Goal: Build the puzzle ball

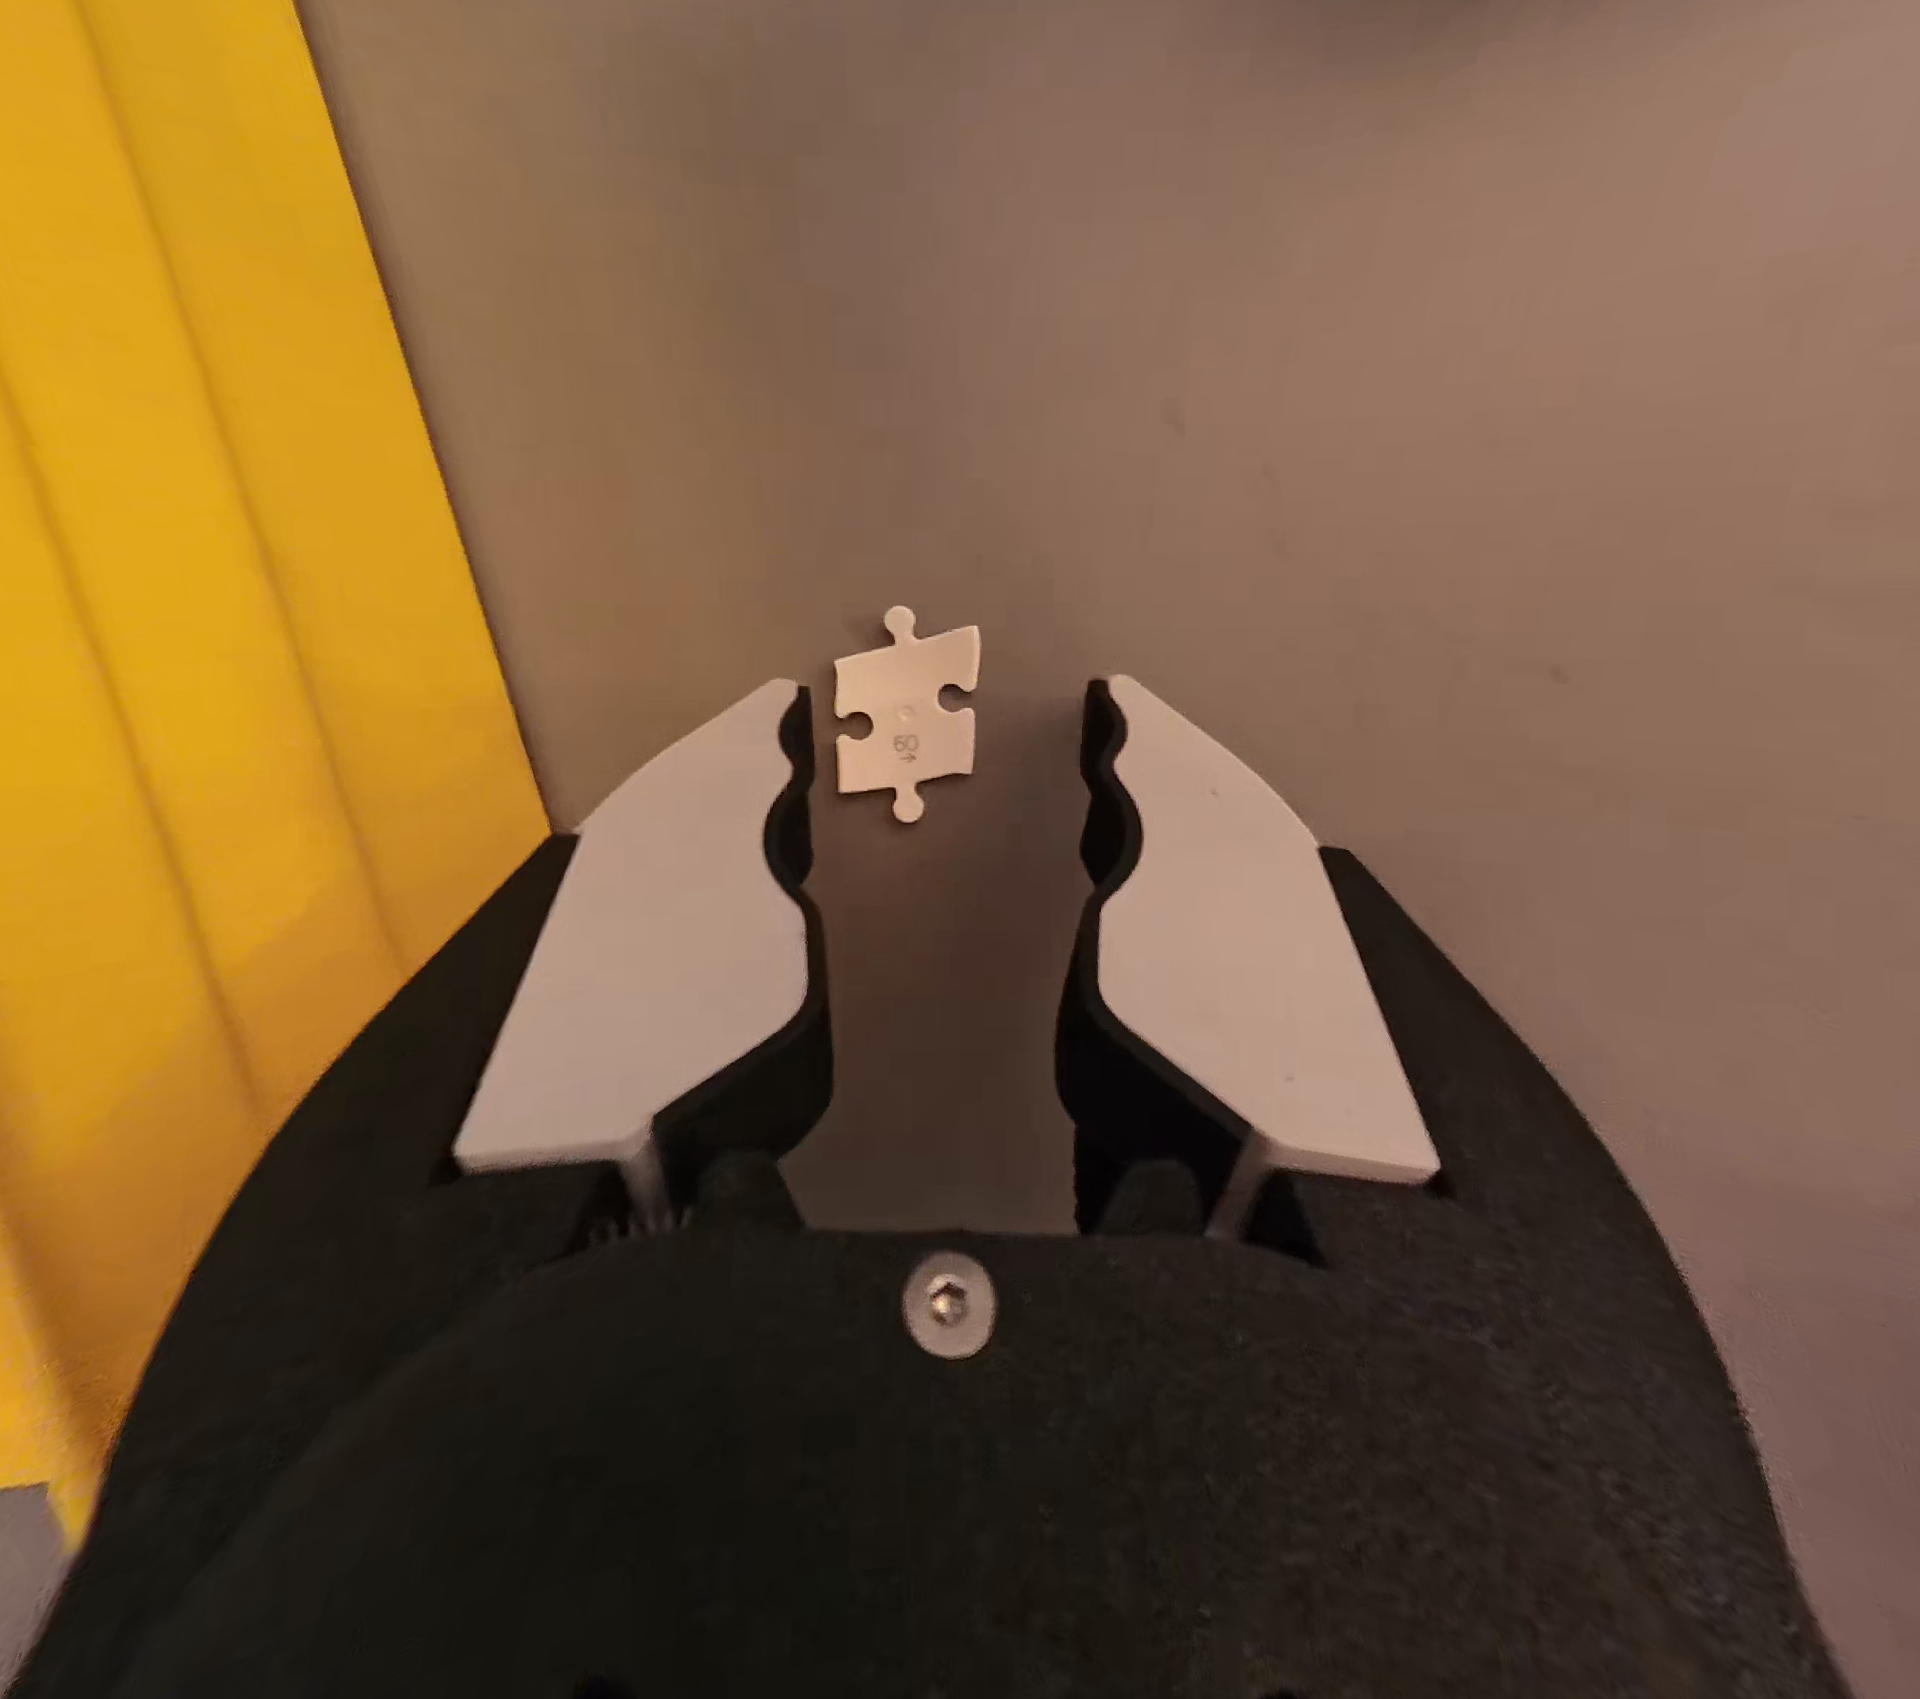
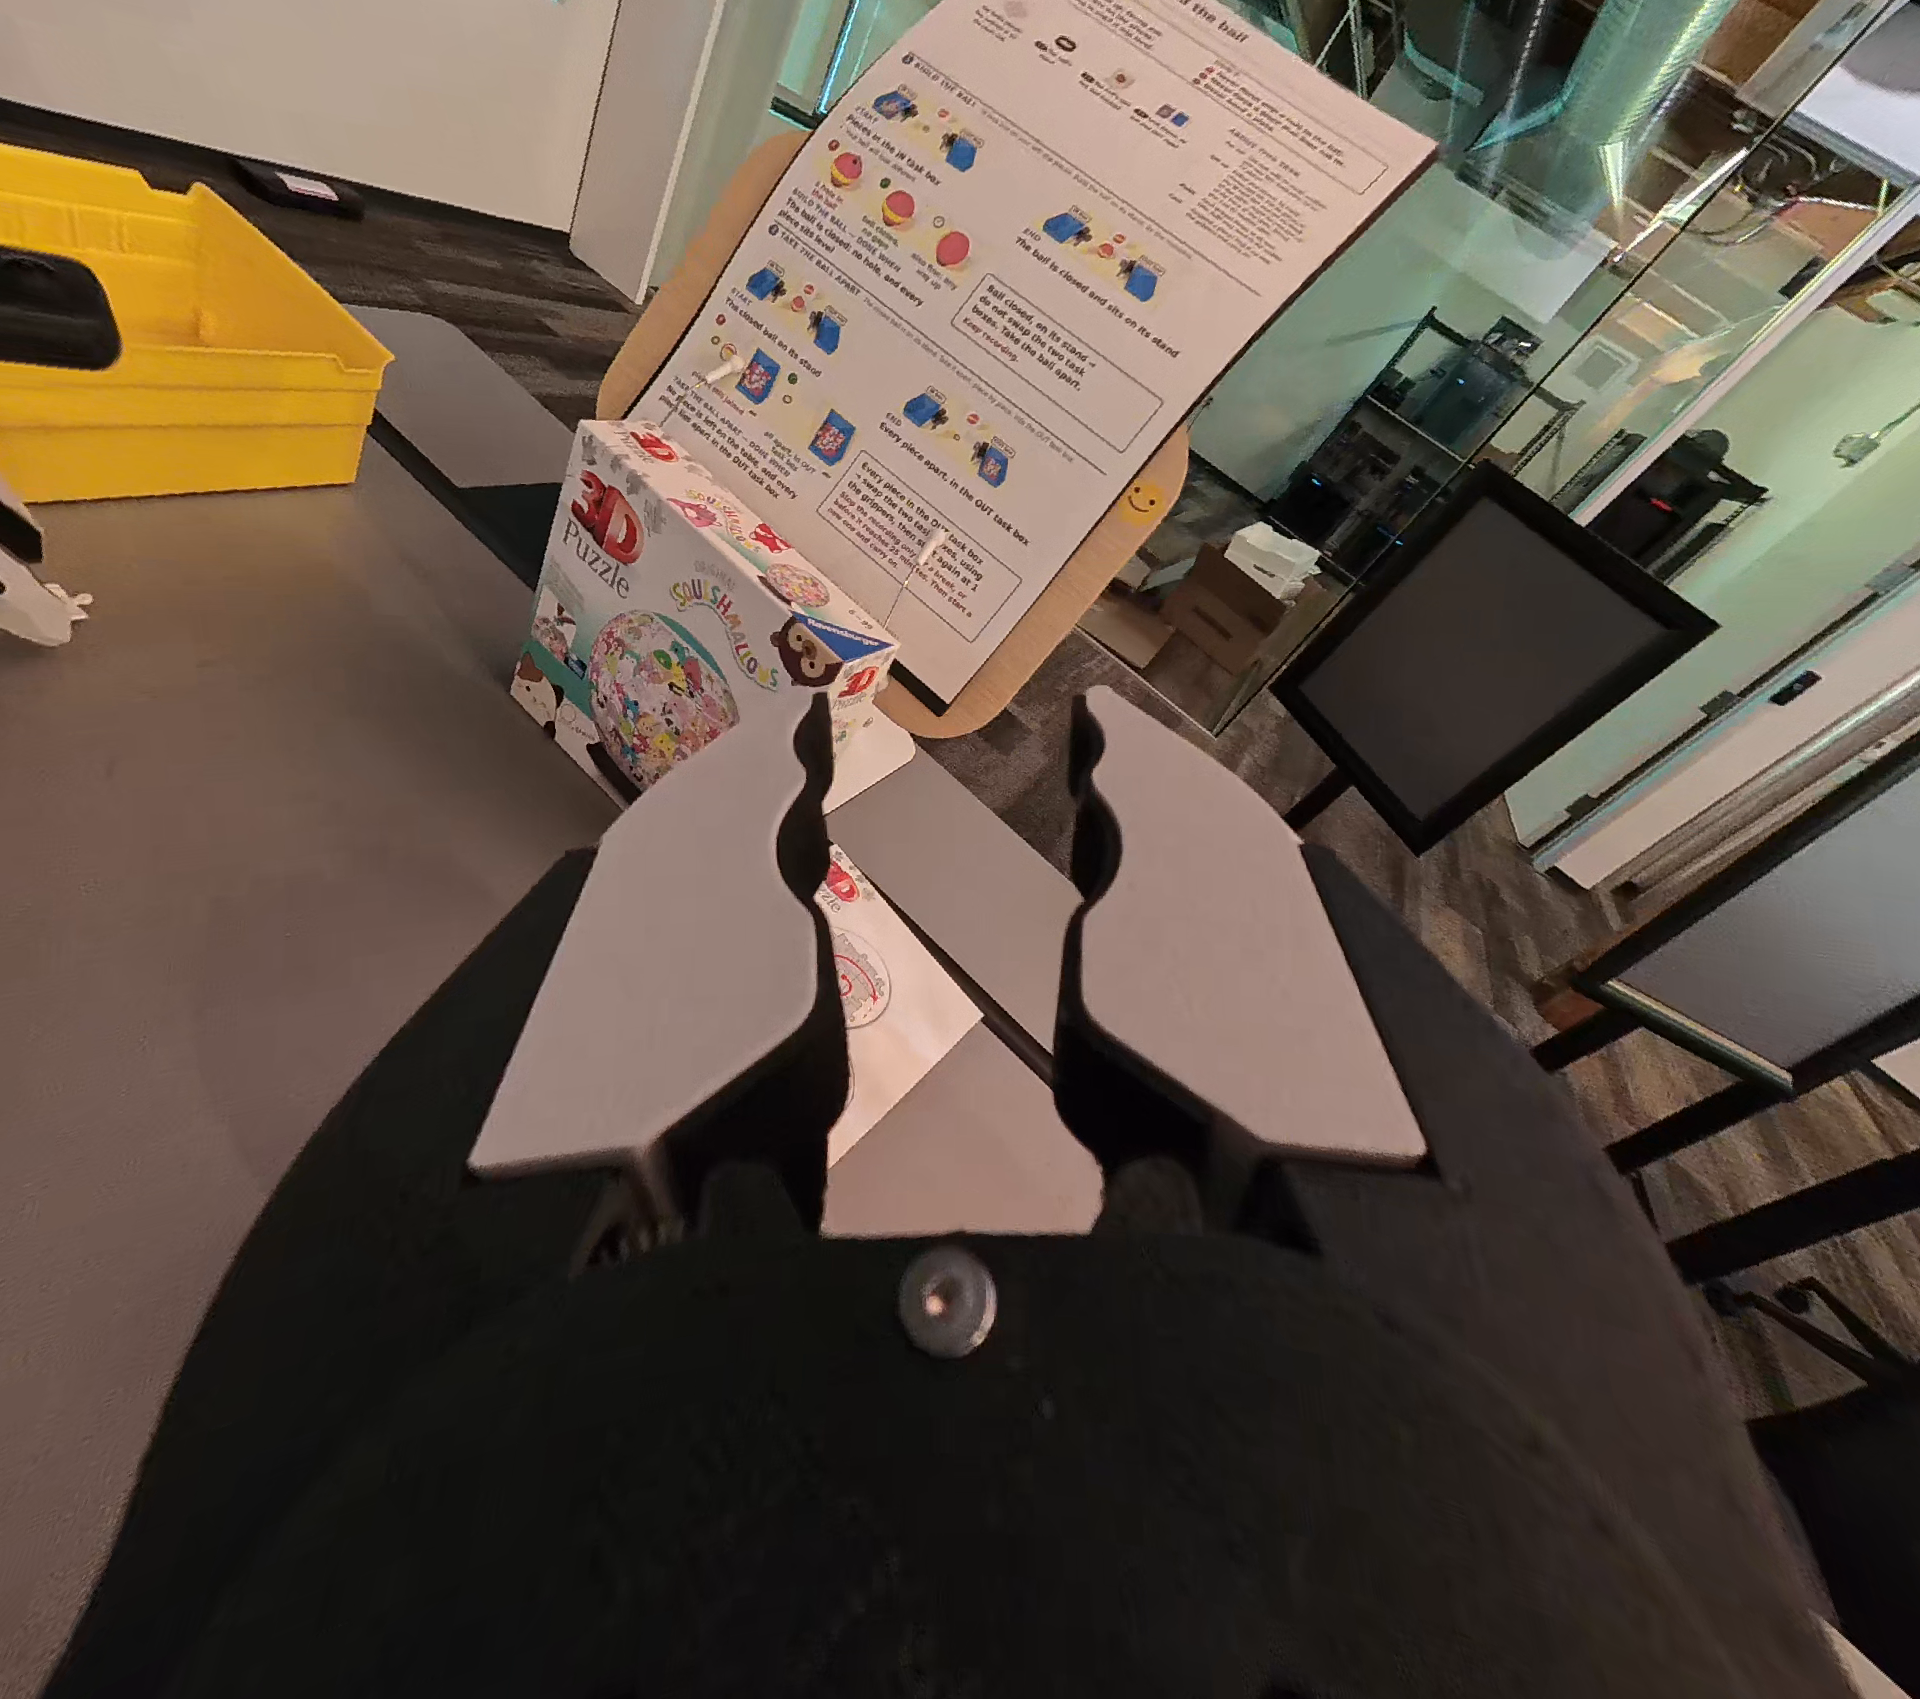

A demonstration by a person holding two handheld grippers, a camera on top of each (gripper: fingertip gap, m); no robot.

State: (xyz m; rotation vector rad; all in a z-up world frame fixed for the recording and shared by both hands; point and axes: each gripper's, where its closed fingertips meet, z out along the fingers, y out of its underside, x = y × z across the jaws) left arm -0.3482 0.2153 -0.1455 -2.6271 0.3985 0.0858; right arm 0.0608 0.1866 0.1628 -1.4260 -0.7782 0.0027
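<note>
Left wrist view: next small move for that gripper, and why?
Probably shift the left gripper slightly left and lower it. Its fingers are open and empty, and the white puzzle piece lies flat on the grey table, off-centre beside the left fingertip.

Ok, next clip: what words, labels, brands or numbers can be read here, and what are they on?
I do not quote writing; these things bear it:
White puzzle piece: a small printed mark on its face.
Puzzle box: large colourful lettering and logos.
Instruction sheet on the board behind the box: headings and fine print.
Leaflet in front of the box: print, mostly hidden.
</note>
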